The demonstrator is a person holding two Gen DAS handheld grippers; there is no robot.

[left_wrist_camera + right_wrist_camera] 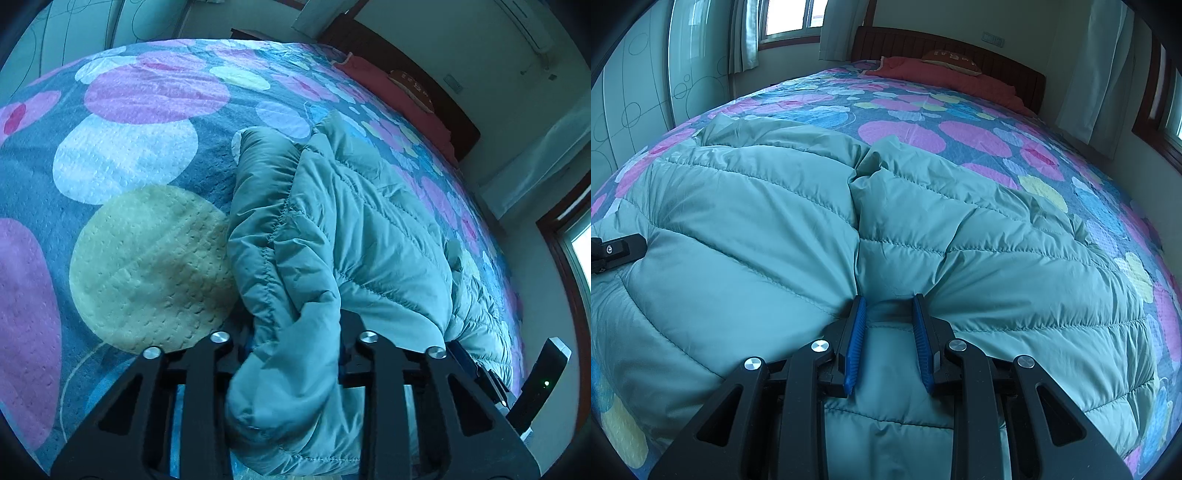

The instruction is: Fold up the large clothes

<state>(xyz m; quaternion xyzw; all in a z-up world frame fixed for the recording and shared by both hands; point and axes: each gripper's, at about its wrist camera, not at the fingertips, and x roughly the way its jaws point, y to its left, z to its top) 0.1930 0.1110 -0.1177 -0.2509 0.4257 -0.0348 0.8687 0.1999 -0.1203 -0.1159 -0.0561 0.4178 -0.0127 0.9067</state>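
A teal quilted down jacket (pixel 746 236) lies spread across the near part of a bed covered by a spotted bedspread (pixel 122 147), its long axis running from the viewer toward the wooden headboard (pixel 945 44), where a red pillow (pixel 945 77) rests. The right gripper (pixel 889 343) sits at the jacket's near edge, on its centre seam, its blue-padded jaws set narrow with a ridge of padded fabric pinched between them. The left gripper (pixel 291 354) holds a bunched fold of the same jacket at its left side, fabric filling the gap between the jaws and spilling over them; the pads themselves are hidden. Seen from the left wrist, that side is already rolled inward on itself. The jacket stretches straight ahead of both tools, so the next fold would likely carry the near edge away toward the headboard.
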